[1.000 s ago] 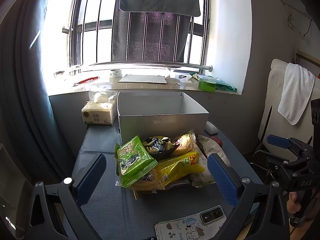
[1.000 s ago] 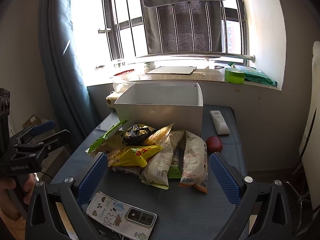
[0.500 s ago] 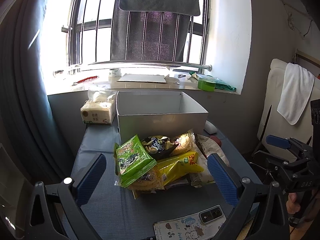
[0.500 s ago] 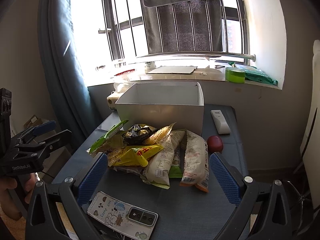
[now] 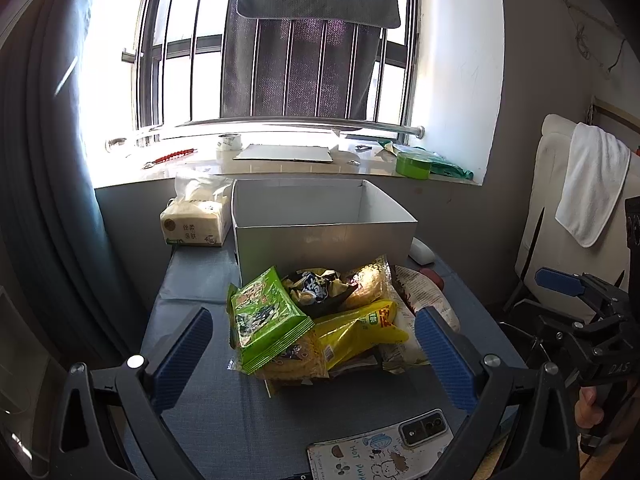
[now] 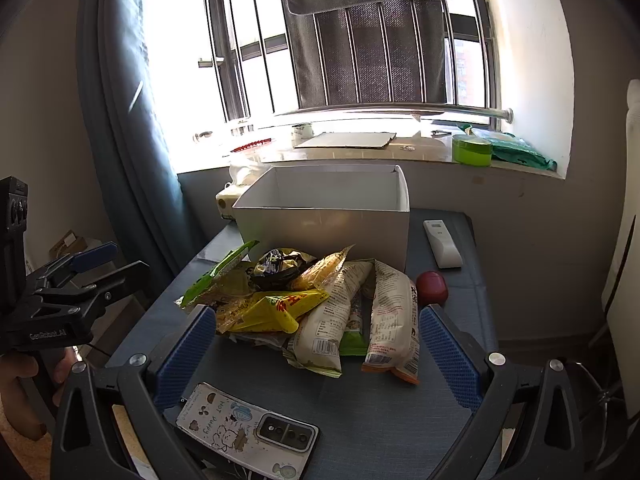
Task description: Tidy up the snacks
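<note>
Ahead of both claws, a heap of snack packets (image 5: pixel 328 320) lies on the blue table (image 5: pixel 192 280), pressed against the front wall of the empty white box (image 5: pixel 320 236). Over the last second almost nothing changes: both views drift only slightly and no packet moves. My reading is that organizing has not begun and the first pick is still being lined up.

The left claw (image 5: pixel 312 344) is spread wide and empty, its blue pads either side of the heap's near edge; the green packet (image 5: pixel 268 316) sits just inside its left pad. The right claw (image 6: pixel 316 344) is likewise spread and empty, the yellow packet (image 6: pixel 276 308) just beyond its left pad.

Count: one box, one heap of roughly eight packets, though overlap hides some. I can pick out one green, one yellow, one dark crumpled packet (image 6: pixel 276 268) and two long pale packets (image 6: pixel 392 316). One phone (image 6: pixel 248 432) lies right under the right claw, one remote (image 6: pixel 440 242) and one red ball (image 6: pixel 432 286) ahead to its right, and one tissue pack (image 5: pixel 196 224) far left of the box.
</note>
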Motion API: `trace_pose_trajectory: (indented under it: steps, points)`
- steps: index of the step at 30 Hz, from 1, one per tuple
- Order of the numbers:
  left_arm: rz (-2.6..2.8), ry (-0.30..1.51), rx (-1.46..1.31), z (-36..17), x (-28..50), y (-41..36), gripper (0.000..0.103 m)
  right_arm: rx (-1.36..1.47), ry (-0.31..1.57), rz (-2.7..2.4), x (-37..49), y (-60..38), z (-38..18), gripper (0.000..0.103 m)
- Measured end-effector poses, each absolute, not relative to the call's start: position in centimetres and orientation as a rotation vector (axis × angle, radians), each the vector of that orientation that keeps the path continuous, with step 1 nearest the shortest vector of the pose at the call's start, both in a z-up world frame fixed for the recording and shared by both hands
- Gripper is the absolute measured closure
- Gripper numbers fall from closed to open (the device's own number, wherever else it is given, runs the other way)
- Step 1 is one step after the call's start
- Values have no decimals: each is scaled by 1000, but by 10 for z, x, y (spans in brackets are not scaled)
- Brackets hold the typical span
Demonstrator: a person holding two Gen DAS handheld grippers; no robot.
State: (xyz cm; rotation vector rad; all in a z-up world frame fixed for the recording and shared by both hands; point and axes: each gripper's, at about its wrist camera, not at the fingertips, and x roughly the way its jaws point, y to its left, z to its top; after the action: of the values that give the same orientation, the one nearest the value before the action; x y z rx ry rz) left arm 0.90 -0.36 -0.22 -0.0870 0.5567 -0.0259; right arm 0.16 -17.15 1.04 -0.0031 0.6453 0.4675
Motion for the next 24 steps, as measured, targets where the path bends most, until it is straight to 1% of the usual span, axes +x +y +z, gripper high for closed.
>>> trace_pose_trajectory:
  steps: [5, 9, 13, 18, 21, 22, 24]
  points:
    - [-45, 581, -102, -6, 16, -1, 0, -4, 643, 473, 1, -172, 10, 0]
    - [-91, 643, -176, -16, 41, 12, 0, -3, 647, 472, 1, -172, 9, 0]
    - [-98, 765, -231, -35, 91, 27, 0, -2, 654, 471, 2, -173, 7, 0]
    - [-17, 943, -384, -79, 160, 65, 1, 4, 664, 465, 4, -175, 4, 0]
    - [39, 1033, -365, -103, 180, 75, 1, 11, 676, 463, 6, -177, -1, 0]
    - [30, 1056, -364, -110, 183, 74, 3, 12, 678, 463, 6, -177, -2, 0]
    - [-17, 1070, -361, -116, 181, 72, 19, 16, 691, 461, 9, -179, -7, 0]
